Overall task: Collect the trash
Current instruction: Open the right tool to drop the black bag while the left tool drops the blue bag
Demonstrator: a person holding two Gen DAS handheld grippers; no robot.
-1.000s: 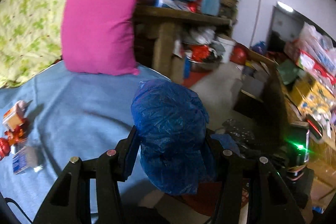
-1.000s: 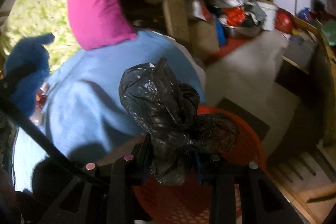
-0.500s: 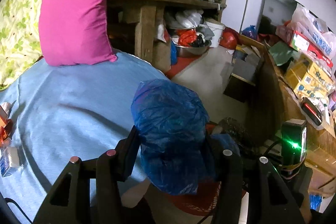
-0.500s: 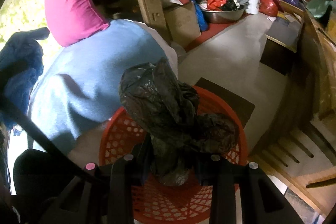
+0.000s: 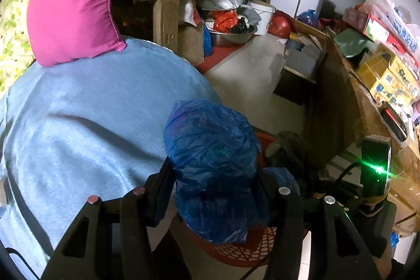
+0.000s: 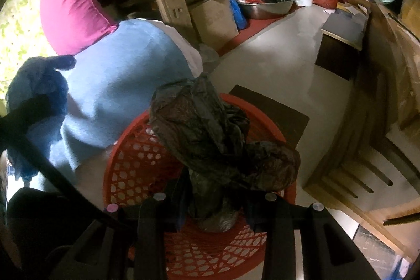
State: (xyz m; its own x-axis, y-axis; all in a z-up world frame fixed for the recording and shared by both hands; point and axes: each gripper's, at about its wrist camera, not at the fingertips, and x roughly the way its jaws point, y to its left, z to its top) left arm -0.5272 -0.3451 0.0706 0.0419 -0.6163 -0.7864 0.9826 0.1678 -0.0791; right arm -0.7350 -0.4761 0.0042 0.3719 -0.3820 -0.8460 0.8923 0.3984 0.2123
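Observation:
A crumpled blue plastic bag [image 5: 210,143] is pinched between the fingers of my left gripper [image 5: 214,175], which is shut on it above the near rim of a red mesh basket [image 5: 236,248]. In the right wrist view, a black plastic bag [image 6: 210,133] hangs straight over the red basket [image 6: 131,148]. My right gripper [image 6: 214,206] is opening, and the bag's lower end sits loose between its spread fingers. The blue bag [image 6: 36,85] shows at the far left of that view, over the bed.
A light blue bedsheet [image 5: 92,122] with a pink pillow [image 5: 73,7] lies left of the basket. A cluttered wooden shelf [image 5: 168,4] stands behind, and wooden furniture [image 6: 380,122] lines the right. Grey floor [image 6: 275,57] lies beyond the basket.
Both hands have sunk and moved off the bed toward the basket. The right jaws, clamped on the black bag before, now stand wider. The blue bag stays gripped.

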